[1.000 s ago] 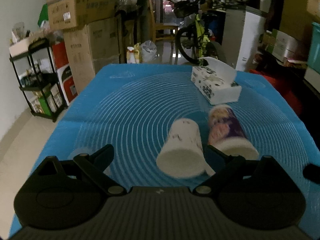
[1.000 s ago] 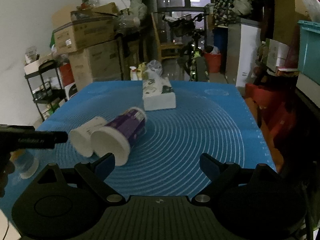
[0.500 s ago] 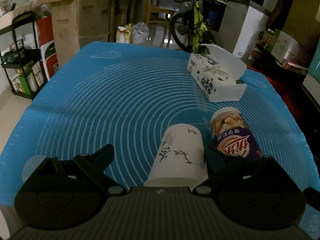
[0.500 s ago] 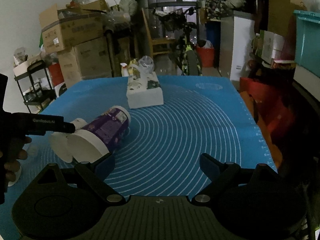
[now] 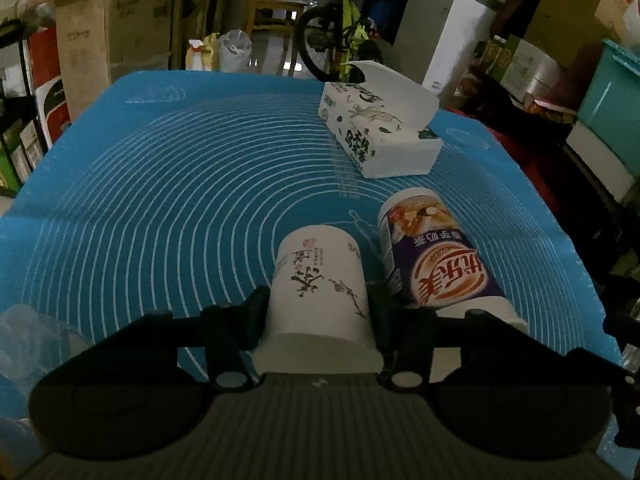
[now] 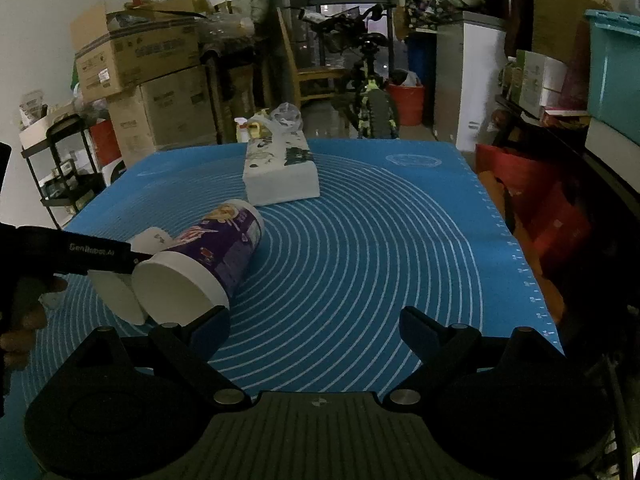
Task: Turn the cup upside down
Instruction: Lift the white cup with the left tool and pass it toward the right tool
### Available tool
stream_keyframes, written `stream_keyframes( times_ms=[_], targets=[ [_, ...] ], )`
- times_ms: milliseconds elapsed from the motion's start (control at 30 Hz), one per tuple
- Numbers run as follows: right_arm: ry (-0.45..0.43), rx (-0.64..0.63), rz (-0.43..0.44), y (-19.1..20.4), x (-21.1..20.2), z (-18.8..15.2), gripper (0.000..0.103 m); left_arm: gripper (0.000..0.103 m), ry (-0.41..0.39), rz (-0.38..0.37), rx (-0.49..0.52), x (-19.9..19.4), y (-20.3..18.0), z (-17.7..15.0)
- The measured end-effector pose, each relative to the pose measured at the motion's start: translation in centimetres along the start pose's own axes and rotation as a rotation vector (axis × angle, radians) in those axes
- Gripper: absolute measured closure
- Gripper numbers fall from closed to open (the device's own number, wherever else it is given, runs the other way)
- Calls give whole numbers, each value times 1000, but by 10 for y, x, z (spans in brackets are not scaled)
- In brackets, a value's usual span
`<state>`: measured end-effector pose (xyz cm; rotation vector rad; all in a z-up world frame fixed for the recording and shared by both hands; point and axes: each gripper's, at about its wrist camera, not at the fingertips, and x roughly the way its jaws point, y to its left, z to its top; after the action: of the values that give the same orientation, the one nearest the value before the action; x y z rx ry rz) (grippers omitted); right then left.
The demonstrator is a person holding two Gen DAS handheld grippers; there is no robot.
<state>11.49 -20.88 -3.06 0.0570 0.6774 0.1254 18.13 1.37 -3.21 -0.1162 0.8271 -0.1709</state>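
A white paper cup (image 5: 318, 280) with a plum-branch print lies on its side on the blue mat (image 5: 160, 200), rim toward me. My left gripper (image 5: 318, 312) is shut on it, one finger on each side near the rim. A purple milk-tea cup (image 5: 436, 256) lies on its side just right of it. In the right wrist view the purple cup (image 6: 216, 252) hides most of the white cup (image 6: 116, 294), and a left finger (image 6: 96, 256) reaches in from the left. My right gripper (image 6: 314, 330) is open and empty above the mat's near part.
A white tissue box (image 5: 376, 136) lies on the far part of the mat. A clear plastic cup (image 5: 24, 340) stands at the near left edge. Cardboard boxes (image 6: 152, 92), a black shelf, a bicycle and storage bins surround the table.
My left gripper moved forward around the white cup and closed on it. The right gripper stayed open and shifted only slightly.
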Motion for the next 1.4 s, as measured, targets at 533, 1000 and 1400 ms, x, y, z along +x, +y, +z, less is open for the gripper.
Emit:
stream_keyframes(
  times_ms=[533,1000,1400],
  targets=[
    [-25,-13,18,5,-26,-5,11,52,-7,70,25,-65,-12,-40],
    [23,-40,54,19,-53,-32,11,42,30,24,4,-65,-35,-86],
    [35,-48,62,21,-57,-34,11,13,17,50,27,-71,-34,-93]
  ],
)
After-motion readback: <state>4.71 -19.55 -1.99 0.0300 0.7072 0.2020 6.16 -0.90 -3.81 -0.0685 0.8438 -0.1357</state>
